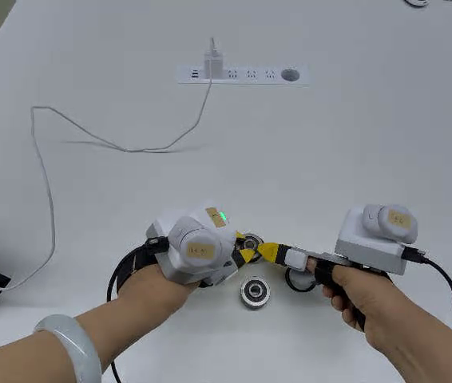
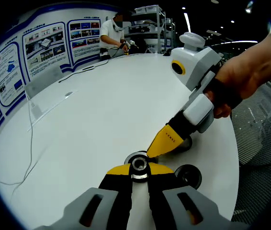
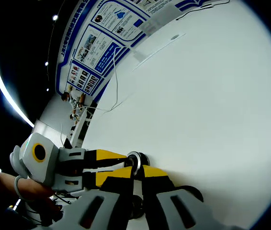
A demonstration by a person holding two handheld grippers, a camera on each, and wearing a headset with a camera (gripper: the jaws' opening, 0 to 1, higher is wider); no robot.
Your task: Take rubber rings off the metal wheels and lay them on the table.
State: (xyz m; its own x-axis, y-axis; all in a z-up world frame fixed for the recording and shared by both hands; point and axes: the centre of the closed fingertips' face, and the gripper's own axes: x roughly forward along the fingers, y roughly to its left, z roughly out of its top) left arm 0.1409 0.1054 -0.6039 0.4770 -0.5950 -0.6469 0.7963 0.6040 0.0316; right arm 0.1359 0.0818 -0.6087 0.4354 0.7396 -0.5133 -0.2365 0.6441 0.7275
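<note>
Here, both grippers meet on one metal wheel low over the white table (image 1: 330, 144).
The left gripper (image 2: 140, 170) has its yellow-tipped jaws clamped from both sides on the metal wheel (image 2: 139, 164), which sits between the tips with its hub facing the camera. The right gripper (image 1: 267, 252) comes in from the other side with its jaws drawn together into a single wedge, tip touching the wheel's dark rim; whether rubber is pinched between them I cannot tell. A second wheel (image 1: 255, 292) lies on the table just in front of the grippers, and a loose rubber ring (image 1: 298, 281) lies flat beneath the right gripper, near the person's hand.
</note>
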